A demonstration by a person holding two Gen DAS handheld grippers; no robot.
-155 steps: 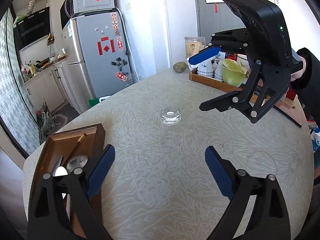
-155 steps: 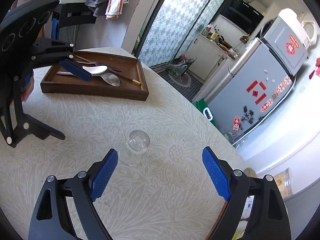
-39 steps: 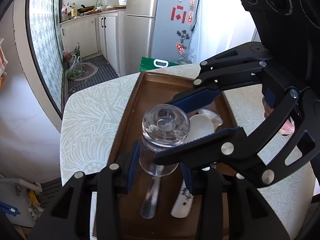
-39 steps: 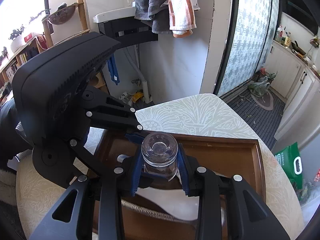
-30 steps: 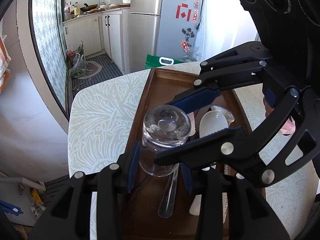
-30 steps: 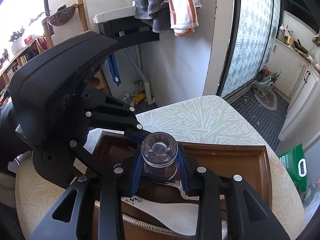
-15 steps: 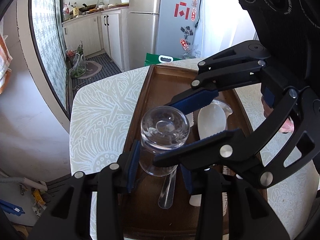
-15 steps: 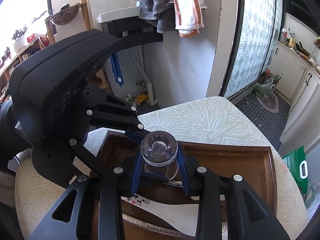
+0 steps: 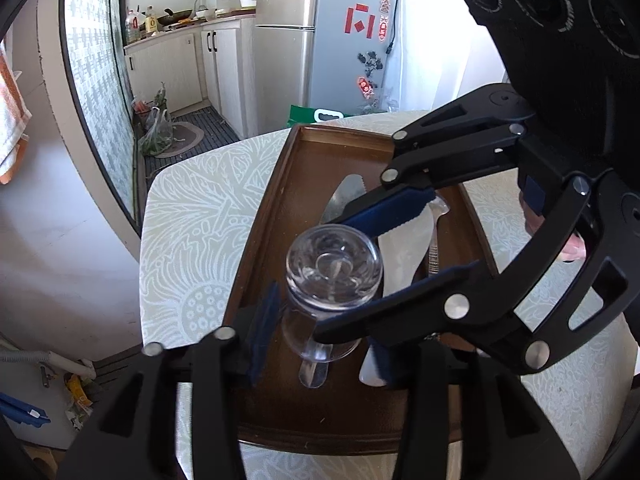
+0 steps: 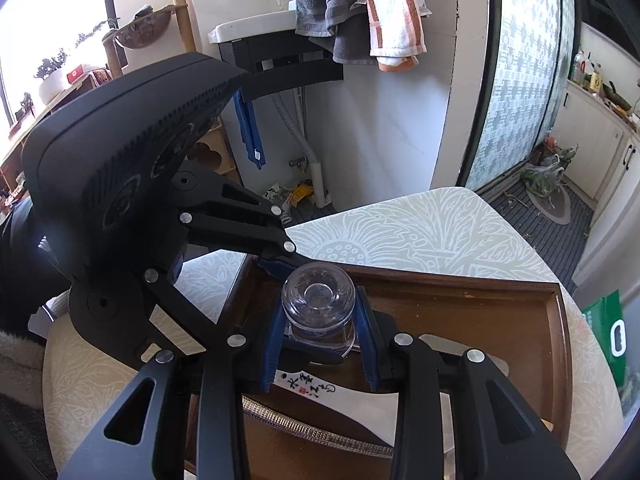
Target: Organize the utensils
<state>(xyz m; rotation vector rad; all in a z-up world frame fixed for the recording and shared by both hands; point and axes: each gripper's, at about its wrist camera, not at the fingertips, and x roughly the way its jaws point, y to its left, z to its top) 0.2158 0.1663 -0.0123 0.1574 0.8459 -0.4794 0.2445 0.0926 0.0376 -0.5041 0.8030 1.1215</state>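
A clear drinking glass [image 9: 334, 280], upside down with its thick base up, is held over a dark wooden tray [image 9: 304, 160]. My left gripper [image 9: 320, 344] and my right gripper [image 10: 318, 328] are both shut on the glass [image 10: 318, 304] from crossing directions, blue pads against its sides. In the tray under it lie a white ceramic spoon [image 9: 404, 252], a metal spoon [image 9: 346, 196] and a clear-handled utensil [image 9: 314, 372]. The white spoon's handle with writing [image 10: 308, 388] and a textured metal handle [image 10: 320, 436] show in the right wrist view.
The tray [image 10: 460, 300] sits near the edge of a table with a pale leaf-pattern cloth [image 9: 192, 232]. Beyond the edge are the floor, a fridge [image 9: 332, 40] and kitchen cabinets. A sink with hanging towels [image 10: 360, 12] stands behind.
Both grippers picked up the glass from mid-table and carried it over the tray. In the last second the view over the tray has shifted slightly; both grips are unchanged.
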